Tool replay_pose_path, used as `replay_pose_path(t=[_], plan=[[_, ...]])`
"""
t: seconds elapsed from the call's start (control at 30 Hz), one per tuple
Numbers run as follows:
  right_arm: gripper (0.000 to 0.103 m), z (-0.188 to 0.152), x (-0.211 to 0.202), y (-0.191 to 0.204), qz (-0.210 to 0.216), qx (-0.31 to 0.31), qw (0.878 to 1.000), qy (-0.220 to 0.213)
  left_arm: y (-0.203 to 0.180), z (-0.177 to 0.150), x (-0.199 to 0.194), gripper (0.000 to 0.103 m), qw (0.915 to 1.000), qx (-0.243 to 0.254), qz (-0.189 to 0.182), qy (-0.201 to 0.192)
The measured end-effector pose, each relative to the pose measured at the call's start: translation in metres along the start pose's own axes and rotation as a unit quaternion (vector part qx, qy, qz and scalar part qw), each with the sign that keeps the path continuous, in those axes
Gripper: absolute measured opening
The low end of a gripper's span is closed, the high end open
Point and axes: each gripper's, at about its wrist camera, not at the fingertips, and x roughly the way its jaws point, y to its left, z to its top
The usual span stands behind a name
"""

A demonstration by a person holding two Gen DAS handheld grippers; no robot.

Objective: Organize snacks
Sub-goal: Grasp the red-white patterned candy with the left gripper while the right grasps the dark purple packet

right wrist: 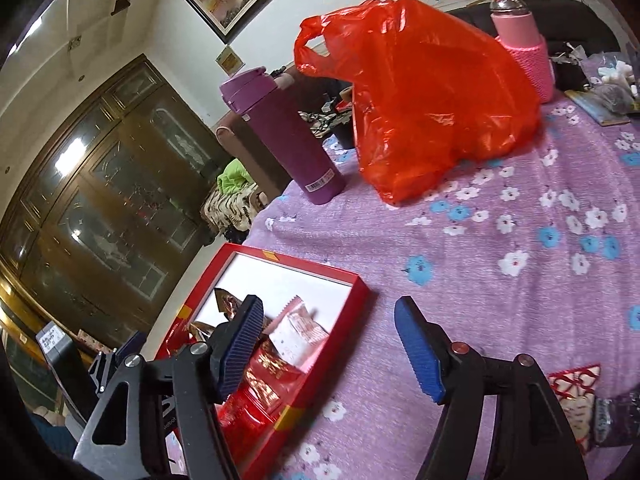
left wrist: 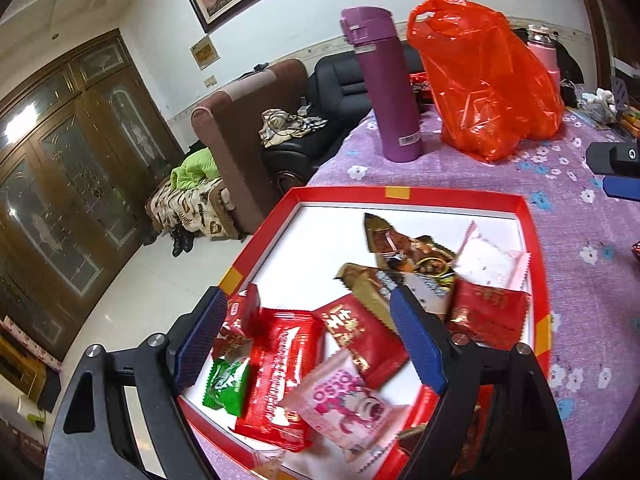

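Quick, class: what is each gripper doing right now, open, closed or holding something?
Left gripper: open, holding nothing.
Right gripper: open, holding nothing.

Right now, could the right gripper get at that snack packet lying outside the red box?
Probably yes. The right gripper is open and empty, and the snack packet lies on bare tablecloth beside it, nothing between.

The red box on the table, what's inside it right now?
The red box holds loose wrapped snacks: red packets, a pink one, a green one, gold ones. The left gripper's fingers cover its near corner.
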Motion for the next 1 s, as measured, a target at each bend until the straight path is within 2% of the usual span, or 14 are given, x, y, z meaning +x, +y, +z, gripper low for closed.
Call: replay_pose_path(t=[0.3, 0.4, 0.57, 0.7, 0.8, 1.0], plan=[[0.071, 0.0, -0.04, -0.041, -0.023, 0.026, 0.999, -0.018, -0.025, 0.0, -0.015, 0.084, 0.9996, 0.023, -0.019, -0.004], [0.073, -0.004, -0.064, -0.075, -0.029, 0.051, 0.998, -0.022, -0.041, 0.002, -0.025, 0.084, 0.9983, 0.042, -0.038, -0.013], [0.073, -0.013, -0.103, -0.142, 0.0, 0.131, 0.991, -0.03, -0.079, 0.003, -0.046, 0.084, 0.993, 0.087, -0.073, -0.034], [0.073, -0.021, -0.105, -0.17, -0.008, 0.157, 0.987, 0.015, -0.106, 0.0, -0.054, 0.084, 0.9878, 0.116, -0.099, -0.032], [0.073, -0.026, -0.098, -0.17, -0.042, 0.146, 0.988, 0.042, -0.122, -0.004, -0.056, 0.084, 0.985, 0.133, -0.106, -0.03], [0.069, -0.033, -0.083, -0.164, -0.056, 0.132, 0.986, 0.083, -0.122, -0.006, -0.051, 0.084, 0.986, 0.128, -0.106, -0.013]])
